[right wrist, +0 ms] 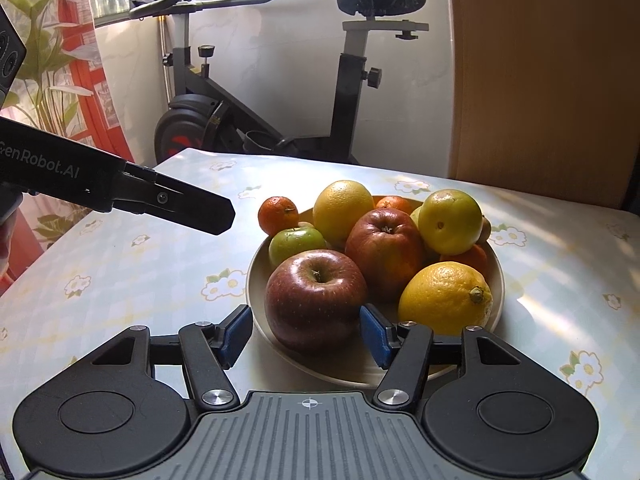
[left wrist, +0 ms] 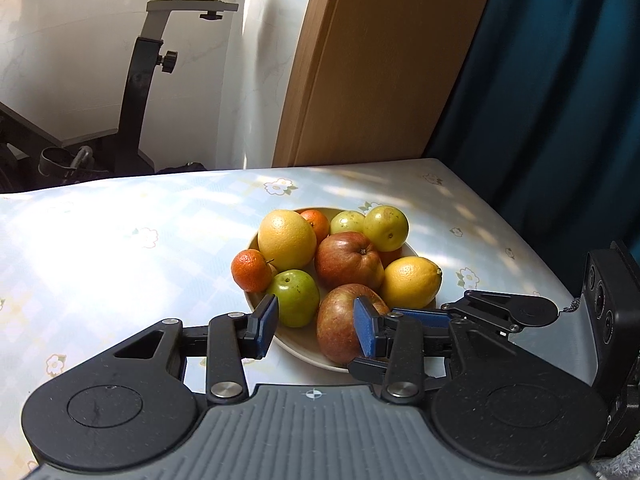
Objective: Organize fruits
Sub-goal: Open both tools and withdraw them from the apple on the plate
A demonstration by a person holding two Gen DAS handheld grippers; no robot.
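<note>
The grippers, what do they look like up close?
Both the left gripper and right gripper are black linkage frames with silver pivot bolts, round black discs, a ribbed grey base with a crosshair mark, and blue fingers. White GenRobot.AI lettering runs along the left one's side.

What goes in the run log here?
left gripper: open, empty | right gripper: open around near apple, on plate

Both handheld tools share one build: the left gripper (left wrist: 316, 326) and right gripper (right wrist: 306, 334) have black linkage arms, silver pivot screws, blue pads (right wrist: 236, 330), ribbed grey bases with crosshair marks.
</note>
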